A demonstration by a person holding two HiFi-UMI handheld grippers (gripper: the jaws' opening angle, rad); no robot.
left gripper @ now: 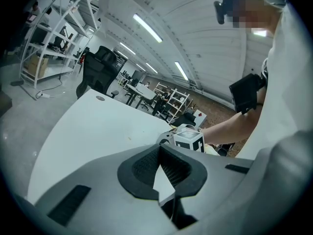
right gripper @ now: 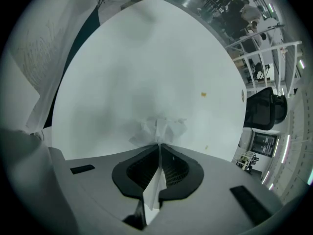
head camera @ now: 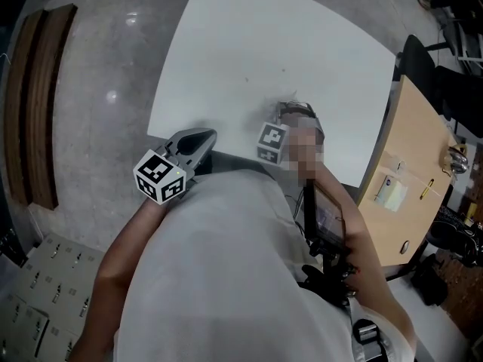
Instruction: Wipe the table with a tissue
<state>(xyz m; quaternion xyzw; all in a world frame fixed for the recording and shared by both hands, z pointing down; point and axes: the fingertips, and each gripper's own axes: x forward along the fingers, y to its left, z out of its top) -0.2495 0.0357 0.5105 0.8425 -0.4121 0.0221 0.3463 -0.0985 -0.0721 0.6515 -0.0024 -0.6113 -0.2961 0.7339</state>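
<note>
Over on the left, the left gripper [left gripper: 160, 148] sits at the near left corner of the white table [head camera: 264, 44]. Its jaws are closed tip to tip and nothing pokes out past them. A pale wedge shows in the gap behind the tips, and whether that is table seen through the gap is hard to say.

Moving right, the right gripper [right gripper: 159, 145] is over the near middle of the table, clamped on the tissue [right gripper: 159, 129]. The tissue is white and thin, pinched into a narrow strip between the dark ribbed pads. Beyond the tips it fans out in a crumpled, ragged ruffle, low over the tabletop; actual contact with the surface cannot be confirmed. Farther out and to the right on the white surface lies a small orange speck [right gripper: 203, 94].

In the head view, a mosaic patch covers most of the right gripper's jaws, so the tissue barely shows there. The person's light shirt [head camera: 219, 277] blocks the table's near edge. Far right, a wooden desk [head camera: 407, 179] is cut off by the frame.
</note>
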